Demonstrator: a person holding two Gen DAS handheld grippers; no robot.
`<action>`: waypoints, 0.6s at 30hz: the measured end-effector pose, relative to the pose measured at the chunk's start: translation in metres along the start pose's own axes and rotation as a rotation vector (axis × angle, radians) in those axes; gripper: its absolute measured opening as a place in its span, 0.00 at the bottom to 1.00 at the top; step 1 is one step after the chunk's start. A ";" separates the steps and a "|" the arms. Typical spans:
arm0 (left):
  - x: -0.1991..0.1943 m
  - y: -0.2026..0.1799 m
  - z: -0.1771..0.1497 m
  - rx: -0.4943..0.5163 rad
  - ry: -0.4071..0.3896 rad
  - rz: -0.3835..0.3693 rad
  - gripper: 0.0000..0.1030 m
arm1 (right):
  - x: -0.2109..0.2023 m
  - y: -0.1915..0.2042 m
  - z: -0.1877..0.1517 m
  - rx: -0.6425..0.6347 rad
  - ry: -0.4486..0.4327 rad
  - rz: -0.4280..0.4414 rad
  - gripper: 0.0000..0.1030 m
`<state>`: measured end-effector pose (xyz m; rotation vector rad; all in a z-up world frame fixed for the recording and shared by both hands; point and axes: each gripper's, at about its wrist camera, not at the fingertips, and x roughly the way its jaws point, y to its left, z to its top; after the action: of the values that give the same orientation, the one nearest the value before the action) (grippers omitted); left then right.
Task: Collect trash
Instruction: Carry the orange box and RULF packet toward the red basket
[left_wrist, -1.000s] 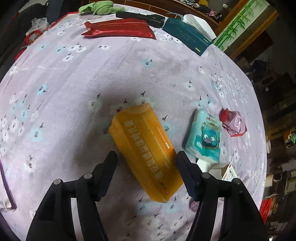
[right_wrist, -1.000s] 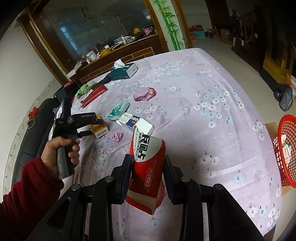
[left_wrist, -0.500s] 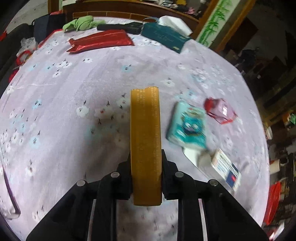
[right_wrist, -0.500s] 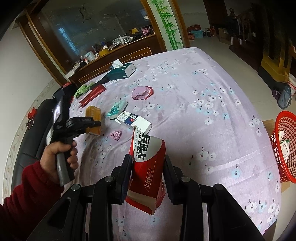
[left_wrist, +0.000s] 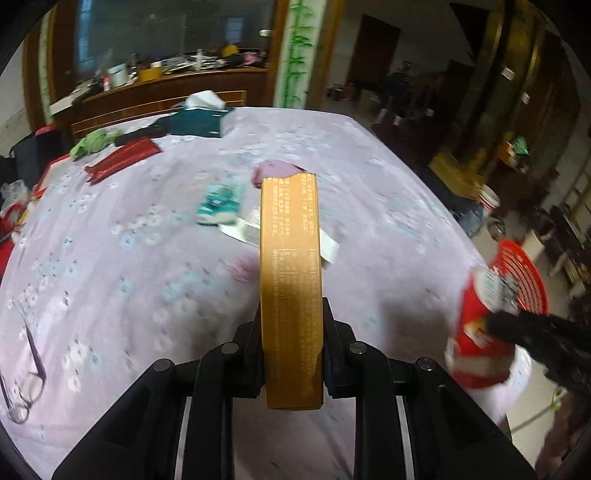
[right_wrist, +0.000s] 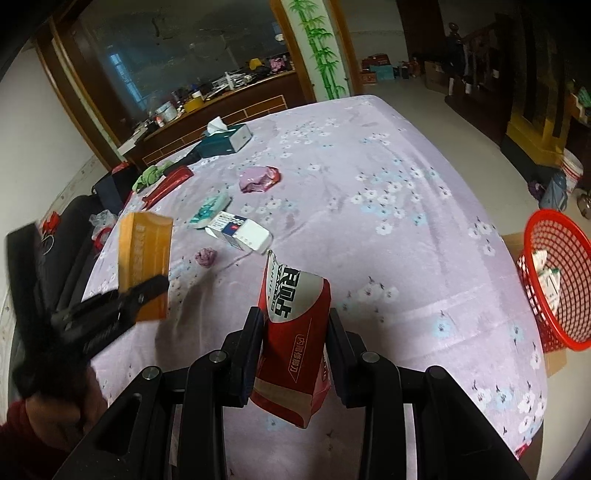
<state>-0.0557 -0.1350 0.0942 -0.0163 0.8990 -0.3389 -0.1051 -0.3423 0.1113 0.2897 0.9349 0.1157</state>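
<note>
Both loaded. Left gripper (left_wrist: 291, 332): fingers clamped on the narrow sides of the orange box (left_wrist: 290, 280), held edge-up above the tabletop (left_wrist: 388, 221). Right gripper (right_wrist: 295, 332): fingers pinch the red packet (right_wrist: 295, 339), its torn top jutting forward. Red basket (right_wrist: 554, 280) beyond table's edge.

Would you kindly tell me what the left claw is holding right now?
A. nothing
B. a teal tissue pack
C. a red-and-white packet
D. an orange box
D: in the left wrist view the left claw is shut on the orange box, lifted off the table; the red-and-white packet is in the right claw.
</note>
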 end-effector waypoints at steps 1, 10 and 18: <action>-0.002 -0.006 -0.003 0.012 0.000 -0.006 0.21 | -0.002 -0.003 -0.001 0.005 -0.002 -0.001 0.34; -0.013 -0.041 -0.002 0.076 -0.001 -0.031 0.21 | -0.021 -0.020 -0.004 0.031 -0.045 -0.011 0.34; -0.010 -0.083 0.003 0.160 0.004 -0.061 0.21 | -0.037 -0.045 -0.010 0.084 -0.071 -0.031 0.34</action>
<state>-0.0821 -0.2114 0.1165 0.1051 0.8747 -0.4670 -0.1364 -0.3919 0.1206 0.3551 0.8746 0.0375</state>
